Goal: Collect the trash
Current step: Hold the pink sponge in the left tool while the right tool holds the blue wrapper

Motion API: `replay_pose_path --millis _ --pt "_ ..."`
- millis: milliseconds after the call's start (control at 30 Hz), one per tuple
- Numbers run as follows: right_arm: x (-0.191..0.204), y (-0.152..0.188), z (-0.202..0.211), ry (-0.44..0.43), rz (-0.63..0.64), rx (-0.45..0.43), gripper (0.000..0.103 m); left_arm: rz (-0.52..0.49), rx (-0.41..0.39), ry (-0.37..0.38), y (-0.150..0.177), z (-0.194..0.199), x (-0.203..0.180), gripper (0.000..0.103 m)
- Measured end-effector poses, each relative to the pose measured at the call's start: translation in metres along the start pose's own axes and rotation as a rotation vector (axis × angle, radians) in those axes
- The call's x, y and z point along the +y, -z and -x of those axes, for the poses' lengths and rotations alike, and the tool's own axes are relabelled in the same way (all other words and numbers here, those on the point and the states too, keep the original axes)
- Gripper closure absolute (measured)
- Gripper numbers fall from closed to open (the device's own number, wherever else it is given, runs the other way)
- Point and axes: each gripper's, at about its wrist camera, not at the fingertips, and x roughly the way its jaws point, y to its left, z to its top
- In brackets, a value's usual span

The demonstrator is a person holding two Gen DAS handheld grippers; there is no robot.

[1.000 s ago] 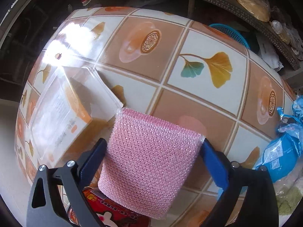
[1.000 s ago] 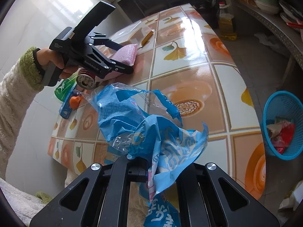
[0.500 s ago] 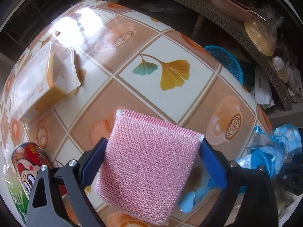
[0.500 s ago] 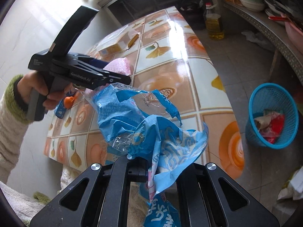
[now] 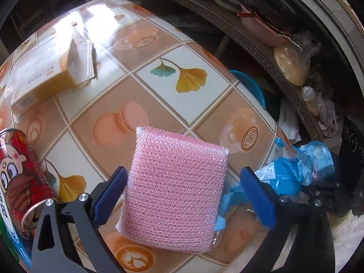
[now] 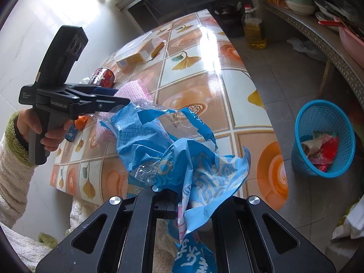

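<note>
Wrapper (image 6: 173,152), one, blue: clamped in right gripper (image 6: 167,201) jaws above bench (image 6: 204,72) edge. Sponge (image 5: 175,191), one: gripped by left gripper (image 5: 182,195). Can (image 5: 20,182), one. Box (image 5: 45,72), one. Basket (image 6: 323,141), one, floor beside bench.

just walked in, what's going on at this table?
A person is clearing trash with a handheld gripper in each hand. The left gripper holds a pink scouring pad above the patterned table. The right gripper is shut on a crumpled blue plastic wrapper. A blue basket holding other trash sits on the floor beside the table.
</note>
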Motion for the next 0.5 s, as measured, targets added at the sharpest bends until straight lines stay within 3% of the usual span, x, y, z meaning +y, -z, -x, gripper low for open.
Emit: replay_pose_path --millis 167,500 --pt "-0.003 0.000 0.001 -0.010 0.000 0.005 0.099 -0.016 -0.010 -0.020 0.012 0.000 -0.002 0.006" --pt "-0.014 0.002 0.012 0.036 -0.039 -0.012 0.099 -0.159 -0.039 -0.172 0.027 -0.010 -0.030 0.006"
